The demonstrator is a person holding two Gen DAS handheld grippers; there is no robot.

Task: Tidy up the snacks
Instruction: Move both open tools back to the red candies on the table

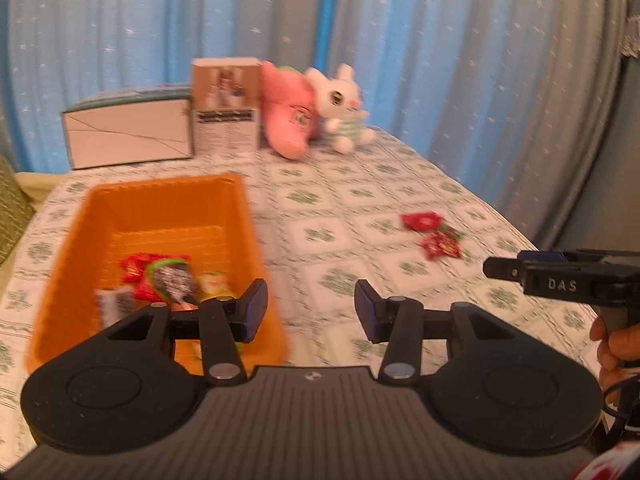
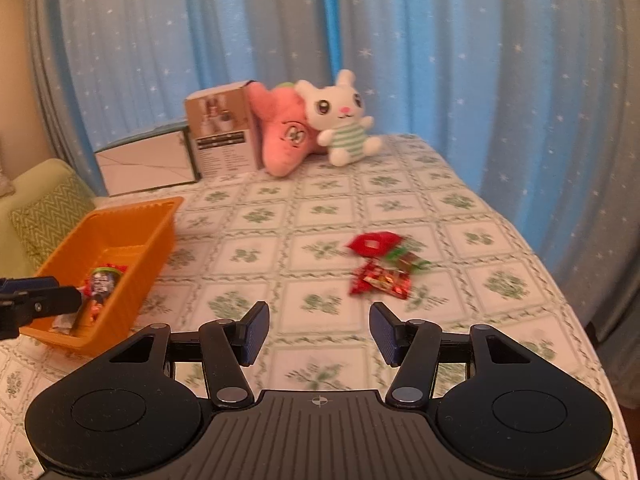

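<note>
An orange basket (image 1: 248, 216) sits on the left of the table and holds several snack packets (image 1: 160, 276). Red snack packets (image 1: 434, 232) lie loose on the tablecloth to its right. My left gripper (image 1: 311, 308) hovers open and empty just right of the basket's near corner. In the right wrist view, my right gripper (image 2: 319, 332) is open with nothing between its fingers, a little short of the red packets (image 2: 380, 268). The basket (image 2: 160, 236) lies at its left, with the left gripper's tip (image 2: 40, 300) in front of it. The right gripper (image 1: 500, 268), held by a hand, also enters the left wrist view.
At the table's far end stand a white box (image 1: 128, 136), a brown carton (image 1: 224, 112), a pink plush (image 1: 288, 120) and a white bunny plush (image 1: 344, 108). Blue starred curtains hang behind. The table edge curves off at the right. A green cushioned seat (image 2: 44, 208) is at left.
</note>
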